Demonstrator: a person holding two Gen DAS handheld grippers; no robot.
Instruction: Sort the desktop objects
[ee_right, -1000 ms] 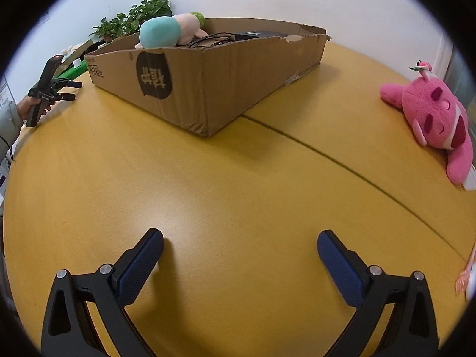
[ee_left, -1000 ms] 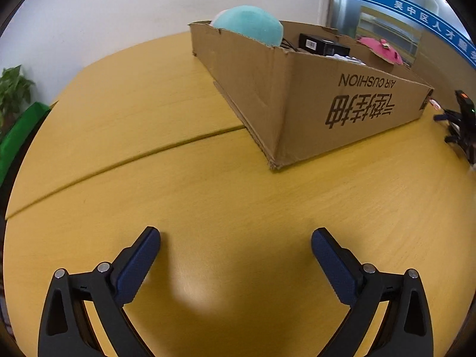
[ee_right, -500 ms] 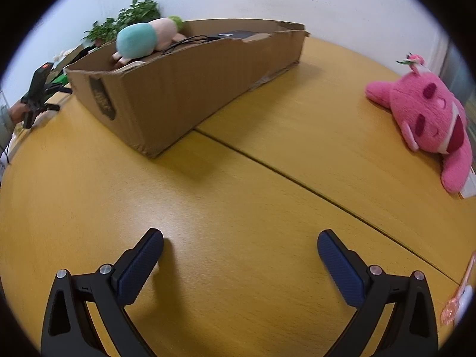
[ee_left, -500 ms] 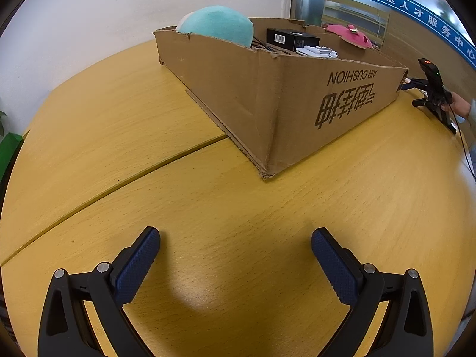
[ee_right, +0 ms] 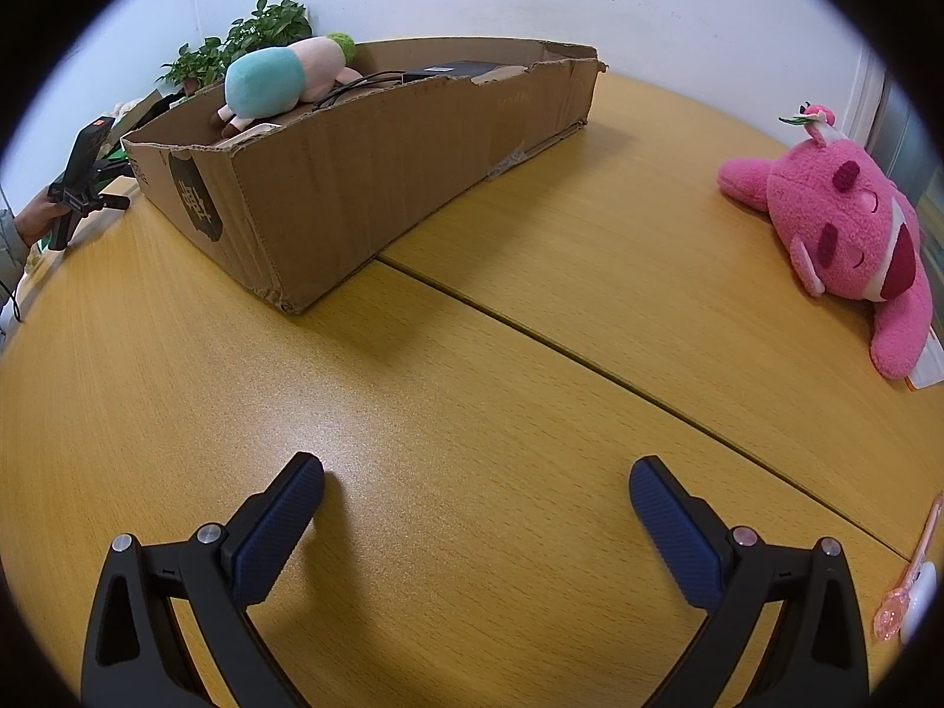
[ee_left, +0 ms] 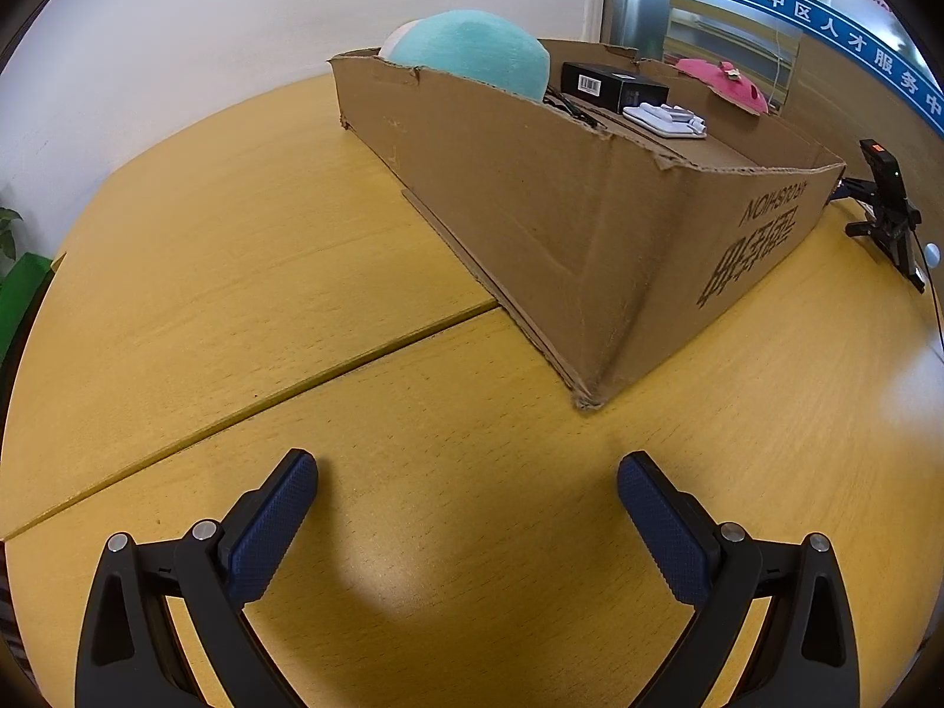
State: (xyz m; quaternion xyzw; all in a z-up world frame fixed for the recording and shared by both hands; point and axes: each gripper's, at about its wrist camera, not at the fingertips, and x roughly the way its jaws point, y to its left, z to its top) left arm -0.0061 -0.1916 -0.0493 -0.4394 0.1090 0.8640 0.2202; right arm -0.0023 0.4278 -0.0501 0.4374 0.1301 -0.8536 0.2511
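I hold one pair of tongs in each hand, and both are wide open with nothing in them. My left tongs [ee_left: 466,507] hang low over the bare yellow table [ee_left: 236,271]. My right tongs [ee_right: 475,510] hang low over the table too, near a crack where two table tops meet.

The big cardboard box [ee_right: 366,177] sits in the middle of the table. I think it is there so both my hands can reach it. Some things lie inside it: a soft toy with a blue-green body [ee_right: 265,82], a black box with a white sticker [ee_left: 613,85], a small white thing [ee_left: 666,118] and some black wires [ee_right: 360,85]. I guess those are sorted.

The pink plush toy [ee_right: 838,224] lies on its side on the table, well apart from the box, off to the right of my right tongs. A small pink spoon [ee_right: 902,590] lies at the right edge too. I think these need to go in the box, and the pink toy looks soft and easy to squeeze.

The box side has upside-down letters [ee_left: 773,209] that say "AIR CUSHION", with big Chinese words under them. A blue strip [ee_left: 838,29] on the far wall has white Chinese writing. I cannot read the sticker on the black box.
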